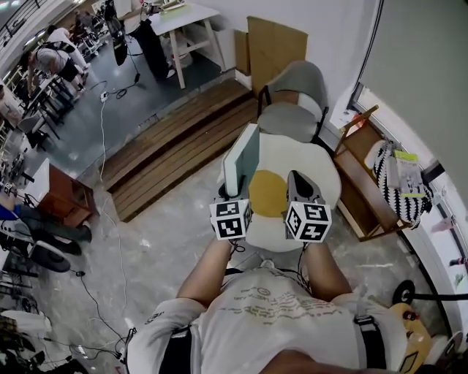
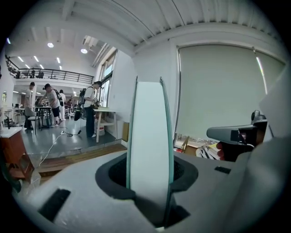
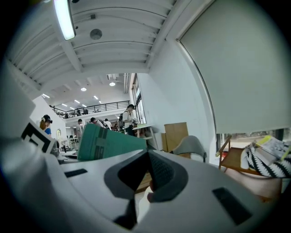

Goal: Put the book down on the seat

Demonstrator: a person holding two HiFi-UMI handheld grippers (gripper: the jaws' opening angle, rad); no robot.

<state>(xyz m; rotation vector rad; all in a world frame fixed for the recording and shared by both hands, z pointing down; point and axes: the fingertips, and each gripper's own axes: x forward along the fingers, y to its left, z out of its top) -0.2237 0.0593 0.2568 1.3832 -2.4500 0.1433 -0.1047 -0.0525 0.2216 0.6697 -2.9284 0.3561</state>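
Observation:
A teal-covered book (image 1: 241, 159) stands upright on its edge over the left rim of a round white seat (image 1: 311, 164) that has a yellow patch (image 1: 268, 194). My left gripper (image 1: 235, 191) is shut on the book's lower end. In the left gripper view the book (image 2: 149, 136) rises straight up between the dark pads (image 2: 184, 175) of the left gripper (image 2: 149, 182). My right gripper (image 1: 298, 180) hovers over the seat just right of the book, shut and holding nothing. In the right gripper view, the right gripper (image 3: 148, 157) has its tips together, with the book (image 3: 102, 143) to its left.
A grey chair (image 1: 296, 102) stands just behind the seat. To the right is a wooden rack (image 1: 362, 182) with a striped bag (image 1: 398, 182). A low wooden platform (image 1: 175, 146) lies to the left, with a white table (image 1: 183, 22) and people beyond it.

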